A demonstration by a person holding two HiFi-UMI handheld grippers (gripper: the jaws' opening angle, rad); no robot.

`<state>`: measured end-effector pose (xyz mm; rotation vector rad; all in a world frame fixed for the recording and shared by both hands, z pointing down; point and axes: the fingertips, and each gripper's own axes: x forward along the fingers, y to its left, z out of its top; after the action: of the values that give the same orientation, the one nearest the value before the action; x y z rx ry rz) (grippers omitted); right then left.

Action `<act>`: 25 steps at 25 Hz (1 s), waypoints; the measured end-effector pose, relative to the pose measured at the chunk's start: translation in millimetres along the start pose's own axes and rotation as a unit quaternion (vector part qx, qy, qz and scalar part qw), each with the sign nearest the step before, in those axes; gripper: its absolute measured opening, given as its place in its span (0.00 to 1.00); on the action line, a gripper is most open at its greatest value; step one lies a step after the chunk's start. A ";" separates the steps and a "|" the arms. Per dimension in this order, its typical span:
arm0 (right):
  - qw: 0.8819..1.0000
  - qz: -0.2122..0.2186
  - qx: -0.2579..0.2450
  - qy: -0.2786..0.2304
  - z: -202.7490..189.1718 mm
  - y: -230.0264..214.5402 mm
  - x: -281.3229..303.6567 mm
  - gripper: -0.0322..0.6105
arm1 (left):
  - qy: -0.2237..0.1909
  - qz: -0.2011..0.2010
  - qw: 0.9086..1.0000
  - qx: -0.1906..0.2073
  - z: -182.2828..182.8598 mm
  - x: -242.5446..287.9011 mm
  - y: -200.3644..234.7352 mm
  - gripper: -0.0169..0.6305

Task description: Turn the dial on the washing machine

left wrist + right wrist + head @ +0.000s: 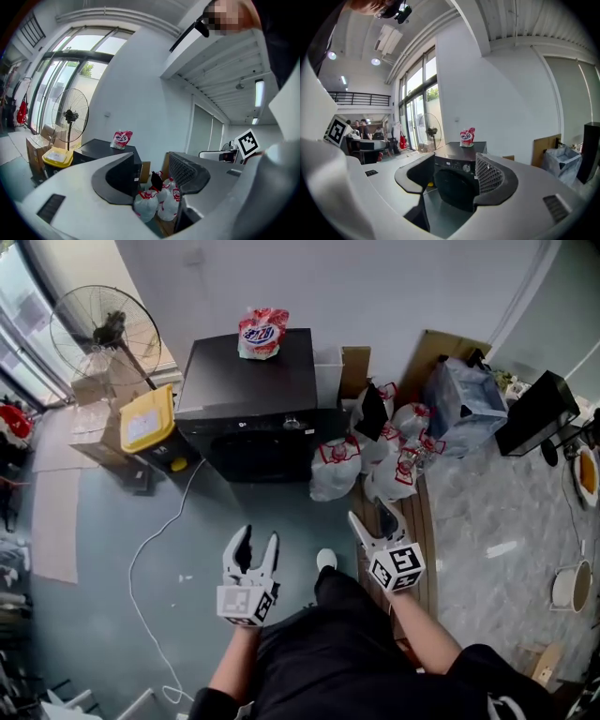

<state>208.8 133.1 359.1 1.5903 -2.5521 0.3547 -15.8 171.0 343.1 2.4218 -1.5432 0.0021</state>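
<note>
Through the left gripper view only: tall windows [61, 70], a pedestal fan [70, 115], a yellow-lidded bin [57, 157], then the black washing machine [103, 146] seen from its side, with a red-and-white pouch [122, 139] on top and its front hidden behind the left jaw. Left gripper [152, 164] released, jaws wide apart, gripping nothing, with only far-off tied white bags [146, 206] showing in the gap.

Through the right gripper view only: people [361, 126] far left under a railed gallery [361, 99], then the machine's front with round door and dial [467, 167] on the control strip. Right gripper [455, 164] likewise released, jaws apart and empty.

Through the head view only: blue-grey floor [94, 615] with a white cable [155, 540] trailing across it, wooden planks [424, 521] under the bags, pale speckled flooring further right, and a blue bag [466, 395] and black box [536, 412] near the white wall [375, 287].

Both grippers low in front of the person's dark clothing, well apart from the machine. Dial on the front's top strip, ahead of the grippers, framed between the right gripper's jaws close to the right one's edge, untouched.
</note>
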 end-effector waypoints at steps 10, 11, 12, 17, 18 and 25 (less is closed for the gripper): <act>1.000 0.020 0.003 0.003 14.3 -75.7 80.4 0.43 | 0.006 0.027 1.000 0.010 17.1 101.8 2.0 0.36; 1.000 0.023 0.006 0.006 13.2 -79.6 87.4 0.43 | 0.007 0.029 1.000 0.011 18.2 109.4 3.4 0.36; 1.000 0.028 0.008 0.008 12.1 -82.3 94.3 0.43 | 0.009 0.031 0.999 0.012 18.2 116.5 5.3 0.36; 0.998 0.058 0.009 0.020 14.3 -91.7 126.1 0.43 | 0.027 0.037 0.999 0.012 13.6 152.3 14.0 0.36; 0.998 0.061 0.009 0.022 13.4 -95.5 131.3 0.43 | 0.029 0.037 0.999 0.010 12.6 159.7 14.5 0.36; 0.997 0.065 0.011 0.042 2.5 -113.5 162.4 0.43 | 0.037 0.038 0.999 0.005 0.9 198.5 22.8 0.37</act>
<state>238.4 -56.7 407.7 1.3879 -2.6027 0.4542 49.7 -14.8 376.0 2.3406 -1.6049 0.1131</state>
